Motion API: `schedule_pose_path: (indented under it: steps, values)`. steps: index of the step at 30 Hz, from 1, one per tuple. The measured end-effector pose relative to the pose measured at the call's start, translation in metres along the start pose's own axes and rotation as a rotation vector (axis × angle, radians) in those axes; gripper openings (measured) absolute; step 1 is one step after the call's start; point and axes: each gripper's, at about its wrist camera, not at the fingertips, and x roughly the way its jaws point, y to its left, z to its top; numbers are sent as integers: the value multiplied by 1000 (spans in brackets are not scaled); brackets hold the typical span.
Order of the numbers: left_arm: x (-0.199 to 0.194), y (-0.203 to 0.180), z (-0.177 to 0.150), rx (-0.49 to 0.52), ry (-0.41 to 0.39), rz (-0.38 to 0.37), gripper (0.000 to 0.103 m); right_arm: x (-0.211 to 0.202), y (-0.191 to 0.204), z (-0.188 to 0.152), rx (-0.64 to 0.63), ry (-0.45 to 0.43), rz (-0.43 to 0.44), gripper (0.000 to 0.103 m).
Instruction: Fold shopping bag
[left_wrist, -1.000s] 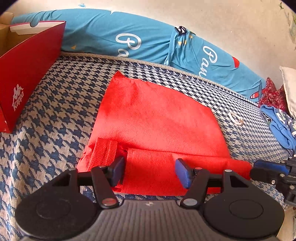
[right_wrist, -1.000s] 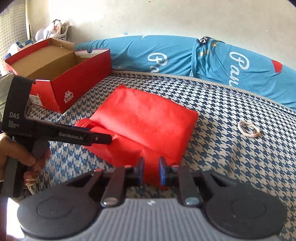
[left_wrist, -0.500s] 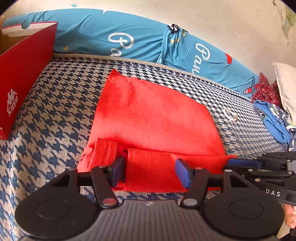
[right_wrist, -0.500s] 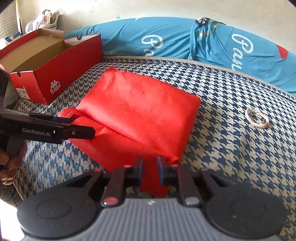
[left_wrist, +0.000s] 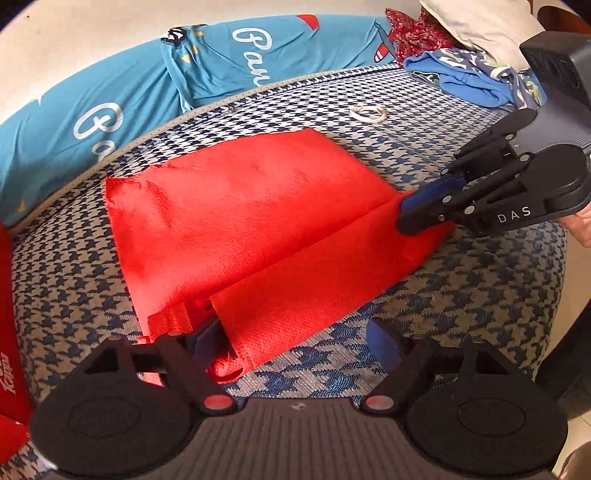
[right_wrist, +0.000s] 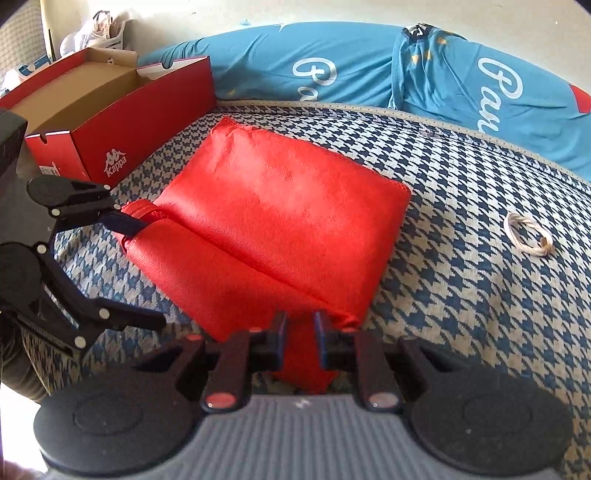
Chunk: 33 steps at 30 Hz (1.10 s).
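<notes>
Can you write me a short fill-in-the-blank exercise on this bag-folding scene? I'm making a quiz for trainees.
1. The shopping bag is coloured ____.
2. The right gripper is shut on the bag's near ____.
3. The shoe box beside the bag stands ____, with no lid over it.
4. The left gripper has just been opening, and its fingers now stand ____ apart.

Missing words: red; edge; open; wide
</notes>
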Motion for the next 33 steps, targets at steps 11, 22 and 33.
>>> schedule_pose_path:
  steps: [11, 22, 33]
  values:
    - [-15, -10, -2, 239, -16, 19, 80, 3, -5, 4, -20, 24, 39, 14]
    - [-7, 8, 4, 225, 22, -51, 80, 3, -7, 7, -60, 32, 65, 15]
    - [1, 33, 6, -40, -19, -93, 79, -3, 22, -1, -282, 15, 107, 58]
